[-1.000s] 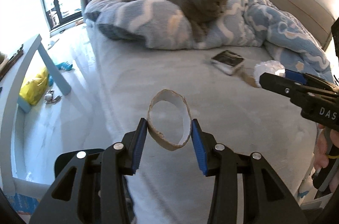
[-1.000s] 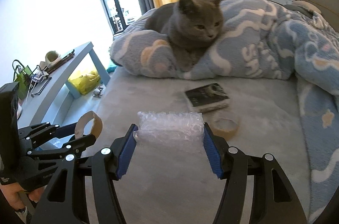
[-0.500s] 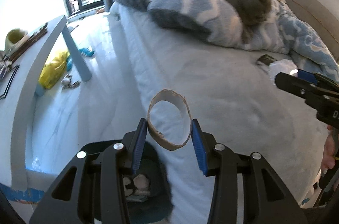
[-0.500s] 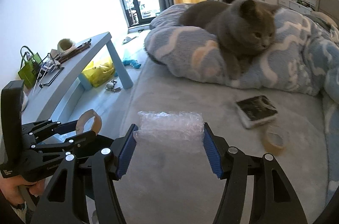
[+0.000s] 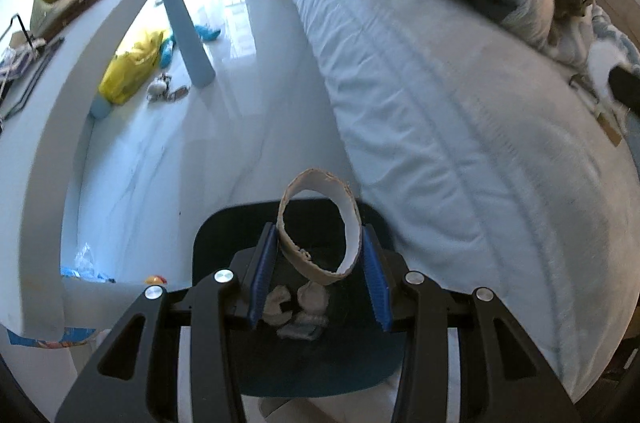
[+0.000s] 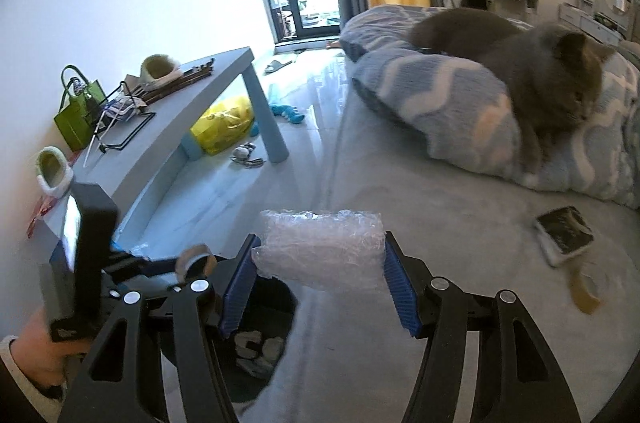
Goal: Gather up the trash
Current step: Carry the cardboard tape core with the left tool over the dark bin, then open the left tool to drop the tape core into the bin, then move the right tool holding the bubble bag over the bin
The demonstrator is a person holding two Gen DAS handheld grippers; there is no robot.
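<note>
Left gripper (image 5: 318, 273) pinches a cardboard ring (image 5: 316, 227) directly above the dark bin (image 5: 224, 231) beside the bed (image 5: 460, 143); spreading its fingers there should drop it in. Right gripper (image 6: 318, 283) clamps bubble wrap (image 6: 320, 249), seemingly short of the bin.

No readable text or labels.
</note>
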